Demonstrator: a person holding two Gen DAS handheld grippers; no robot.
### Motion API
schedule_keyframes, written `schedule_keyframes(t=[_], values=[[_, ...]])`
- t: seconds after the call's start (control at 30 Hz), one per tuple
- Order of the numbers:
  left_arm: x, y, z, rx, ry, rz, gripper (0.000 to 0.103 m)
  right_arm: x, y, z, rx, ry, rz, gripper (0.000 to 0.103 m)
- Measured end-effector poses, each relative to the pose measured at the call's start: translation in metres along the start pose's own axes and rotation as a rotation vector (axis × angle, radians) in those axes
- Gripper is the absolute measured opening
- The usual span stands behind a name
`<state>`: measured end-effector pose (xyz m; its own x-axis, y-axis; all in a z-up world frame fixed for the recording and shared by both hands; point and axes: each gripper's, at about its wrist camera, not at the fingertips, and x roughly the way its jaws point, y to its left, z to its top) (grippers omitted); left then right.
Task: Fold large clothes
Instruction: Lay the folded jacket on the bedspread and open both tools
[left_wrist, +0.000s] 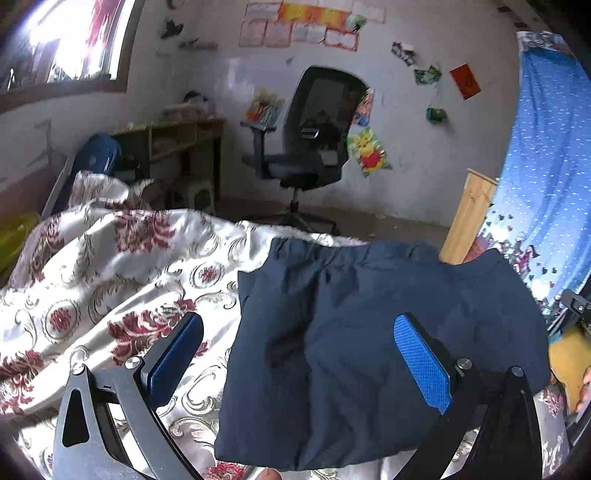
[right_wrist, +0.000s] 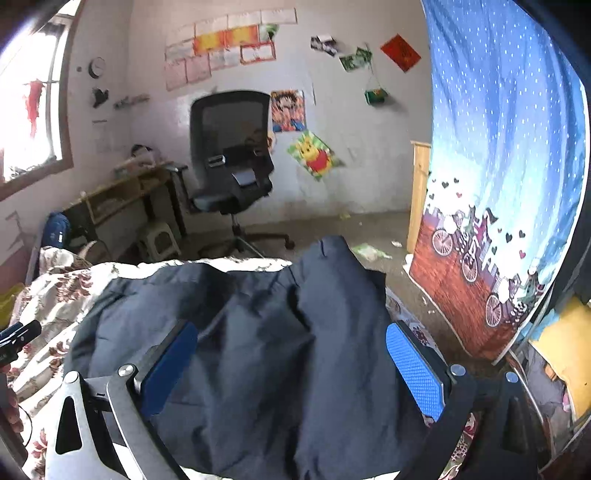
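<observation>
Left hand-held gripper (left_wrist: 299, 354): jaws spread wide, nothing between the pads, hovering over the left part of the dark navy garment (left_wrist: 369, 332). Right hand-held gripper (right_wrist: 291, 365): also spread wide, holding nothing, above the garment's right side. Garment lies folded into a rough rectangle on the floral bedspread (left_wrist: 110, 277), near the bed's far edge. Black office chair (right_wrist: 229, 155) stands beyond, by the wall; blue curtain (right_wrist: 498, 147) at right.
</observation>
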<state>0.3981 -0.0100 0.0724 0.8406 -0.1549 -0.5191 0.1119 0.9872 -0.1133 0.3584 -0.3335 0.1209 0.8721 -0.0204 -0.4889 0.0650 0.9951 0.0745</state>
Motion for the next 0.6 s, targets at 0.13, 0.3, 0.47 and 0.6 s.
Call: schedule_keyframes(t=[0.13,0.3,0.47,0.6], values=[[-0.022,-0.007,0.003,0.023,-0.034,-0.016,0.101,-0.019,0.011,-0.001,-0.022,-0.027,0.014,0.103],[-0.05,-0.018,0.003,0.051,-0.076,-0.042,0.101,-0.044,0.022,-0.002,-0.037,-0.066,0.026,0.103],[-0.075,-0.026,0.002,0.091,-0.117,-0.047,0.101,-0.067,0.027,-0.004,-0.02,-0.098,0.034,0.103],[-0.092,-0.026,-0.002,0.103,-0.139,-0.049,0.101,-0.086,0.027,-0.007,0.007,-0.128,0.04,0.103]])
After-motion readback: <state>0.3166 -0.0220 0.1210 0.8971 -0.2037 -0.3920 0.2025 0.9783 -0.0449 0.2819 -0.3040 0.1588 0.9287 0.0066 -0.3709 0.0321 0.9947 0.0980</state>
